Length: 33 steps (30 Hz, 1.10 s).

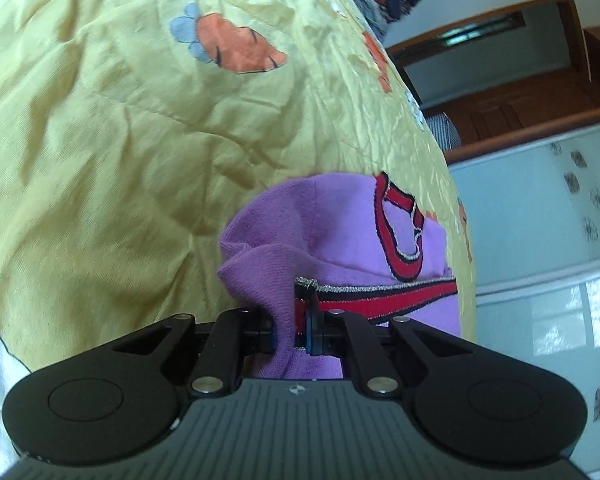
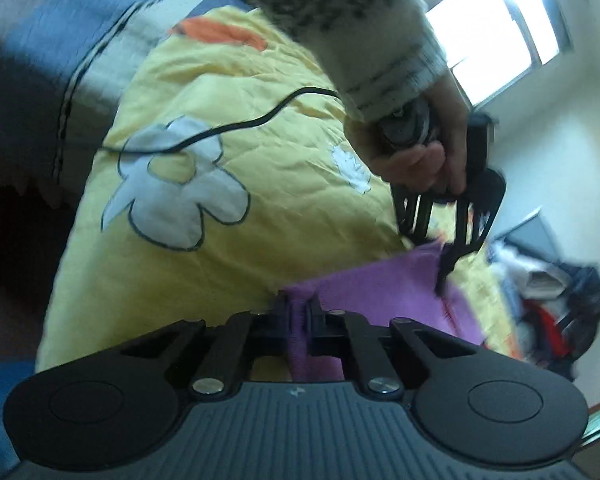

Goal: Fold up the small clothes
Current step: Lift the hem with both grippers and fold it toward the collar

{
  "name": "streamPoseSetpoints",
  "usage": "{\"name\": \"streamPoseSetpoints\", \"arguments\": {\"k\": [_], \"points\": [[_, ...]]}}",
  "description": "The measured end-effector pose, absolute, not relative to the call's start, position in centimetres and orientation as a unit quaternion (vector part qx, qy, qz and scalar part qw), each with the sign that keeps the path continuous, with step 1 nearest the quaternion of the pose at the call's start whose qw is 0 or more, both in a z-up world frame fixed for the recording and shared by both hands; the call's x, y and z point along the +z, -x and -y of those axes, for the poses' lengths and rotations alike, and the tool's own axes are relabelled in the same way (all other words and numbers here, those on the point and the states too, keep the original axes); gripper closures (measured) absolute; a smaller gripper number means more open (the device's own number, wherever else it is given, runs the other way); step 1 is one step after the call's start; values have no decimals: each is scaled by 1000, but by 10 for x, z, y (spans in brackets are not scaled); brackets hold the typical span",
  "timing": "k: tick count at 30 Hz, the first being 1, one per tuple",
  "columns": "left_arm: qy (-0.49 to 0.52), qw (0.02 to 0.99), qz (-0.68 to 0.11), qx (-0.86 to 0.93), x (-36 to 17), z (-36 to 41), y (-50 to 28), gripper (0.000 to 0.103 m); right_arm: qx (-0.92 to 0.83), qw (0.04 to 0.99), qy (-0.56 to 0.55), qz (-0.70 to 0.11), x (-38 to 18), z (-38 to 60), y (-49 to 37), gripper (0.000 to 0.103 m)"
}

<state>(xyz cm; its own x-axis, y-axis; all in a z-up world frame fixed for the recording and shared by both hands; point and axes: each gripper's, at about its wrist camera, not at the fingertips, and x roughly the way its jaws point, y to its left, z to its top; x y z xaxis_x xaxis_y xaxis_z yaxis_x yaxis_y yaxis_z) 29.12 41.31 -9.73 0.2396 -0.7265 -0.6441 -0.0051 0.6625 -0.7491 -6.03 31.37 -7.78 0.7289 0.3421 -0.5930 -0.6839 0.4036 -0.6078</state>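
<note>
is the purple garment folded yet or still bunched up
Bunched, not neatly folded: the purple garment is gathered and creased where the left gripper and right gripper pinch its edges.

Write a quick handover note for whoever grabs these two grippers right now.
Left gripper: jaws shut on the purple garment, at an edge with the red trim.
Right gripper: jaws shut on another edge of the same garment.
The garment is stretched between both, over the yellow quilt; part rests on it.
A pile of other clothes lies at the quilt's far end.
Done: both edges gripped. Left: make the folds, lay it down.
</note>
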Motion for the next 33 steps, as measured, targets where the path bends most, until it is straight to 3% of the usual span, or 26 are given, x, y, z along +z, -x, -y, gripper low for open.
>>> {"name": "streamPoseSetpoints", "arguments": {"k": [7,16,33], "points": [[326,737,-535,-253,-60,-390,-286,92,315,884,285,-193,-26,-261,41,97],[272,761,-518,-280,8,-280,-303,92,231,945,154,-170,23,-146,21,97],[211,741,-565,-295,-28,-63,-318,92,101,964,-120,-217,-1,73,33,97]]}}
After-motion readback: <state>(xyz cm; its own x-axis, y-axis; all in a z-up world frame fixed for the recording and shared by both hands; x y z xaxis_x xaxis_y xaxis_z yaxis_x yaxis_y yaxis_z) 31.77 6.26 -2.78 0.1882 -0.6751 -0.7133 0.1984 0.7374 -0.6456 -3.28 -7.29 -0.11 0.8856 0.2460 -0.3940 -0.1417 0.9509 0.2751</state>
